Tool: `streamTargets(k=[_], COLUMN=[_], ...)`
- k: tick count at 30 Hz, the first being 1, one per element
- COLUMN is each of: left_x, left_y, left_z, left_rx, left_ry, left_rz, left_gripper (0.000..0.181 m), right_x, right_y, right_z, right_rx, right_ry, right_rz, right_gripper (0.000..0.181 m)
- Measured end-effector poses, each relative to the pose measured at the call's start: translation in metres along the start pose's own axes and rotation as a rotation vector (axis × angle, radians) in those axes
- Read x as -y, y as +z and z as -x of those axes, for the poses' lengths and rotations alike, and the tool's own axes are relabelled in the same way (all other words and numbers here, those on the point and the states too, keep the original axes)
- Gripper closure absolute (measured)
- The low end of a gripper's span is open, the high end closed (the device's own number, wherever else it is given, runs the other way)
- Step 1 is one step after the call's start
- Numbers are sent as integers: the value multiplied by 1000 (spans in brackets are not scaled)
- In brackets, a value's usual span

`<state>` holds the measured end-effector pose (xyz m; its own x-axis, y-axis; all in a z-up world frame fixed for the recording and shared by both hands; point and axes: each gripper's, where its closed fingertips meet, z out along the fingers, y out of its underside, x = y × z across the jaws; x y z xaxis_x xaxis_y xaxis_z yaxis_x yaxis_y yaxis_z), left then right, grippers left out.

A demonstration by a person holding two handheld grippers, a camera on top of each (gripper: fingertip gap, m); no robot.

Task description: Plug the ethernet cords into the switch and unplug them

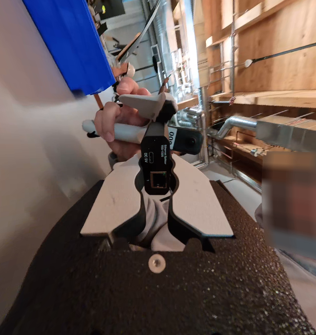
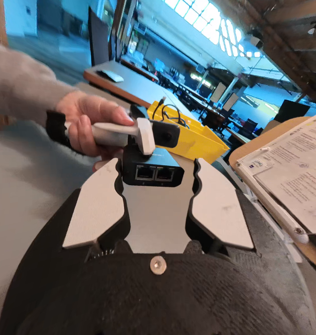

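A small black switch point(image 1: 156, 168) is held in the air between the two grippers. My left gripper point(image 1: 156, 174) is shut on its end with a single port. My right gripper point(image 2: 157, 172) is open; its fingers stand on either side of the switch's two-port end point(image 2: 153, 174) without gripping it, and both ports are empty. The left gripper's white finger point(image 2: 145, 139) shows on top of the switch. The right gripper's grey finger point(image 1: 140, 105) shows behind the switch. Ethernet cords point(image 2: 171, 112), black and blue, lie in a yellow bin point(image 2: 195, 141).
A board with printed sheets point(image 2: 289, 181) stands close at the right of the right wrist view. A hand holds each gripper's handle. A blue bin point(image 1: 68, 45) lies on the white table surface point(image 1: 26, 145) in the left wrist view. Both grippers' tips are close together, under 4 cm apart.
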<state>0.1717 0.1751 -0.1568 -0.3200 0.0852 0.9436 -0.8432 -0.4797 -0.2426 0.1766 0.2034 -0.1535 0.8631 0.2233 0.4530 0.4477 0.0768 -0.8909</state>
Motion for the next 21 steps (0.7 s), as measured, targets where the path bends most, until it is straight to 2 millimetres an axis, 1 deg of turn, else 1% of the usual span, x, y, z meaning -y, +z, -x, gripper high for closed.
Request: streamTargets(k=[2,3,6,8,12,13,16,19,21], left_x=[-2,-3,-5,-5,-1,0,2,4,5], left_y=[0,0,0,1,1,0,0,1,2], left_z=[1,1,6,9,17,17,14,11,6], left_rx=[44,62,104,127,204,212,213,207,184], left_ry=[17,20,16,24,87,102,117,121,120], left_rz=[31,41,61,55,27,24,23,20,13], left_gripper=[158,158,158,158,158,158,158,158,158], right_x=[-3,-3,0,-1,-5,-4,2,4,3], right_y=[3,5,5,4,3,3,2,0,0], right_z=[6,8,11,14,12,10,8,6,3], right_rx=[24,29,39,56,79,71,78,47,19], right_ry=[-35,-39,-47,-28,101,132,215,181,170], right_rz=[47,51,30,14,10,-7,-67,-76,-67], right_gripper=[110,109,109,116,119,122,122,121,115])
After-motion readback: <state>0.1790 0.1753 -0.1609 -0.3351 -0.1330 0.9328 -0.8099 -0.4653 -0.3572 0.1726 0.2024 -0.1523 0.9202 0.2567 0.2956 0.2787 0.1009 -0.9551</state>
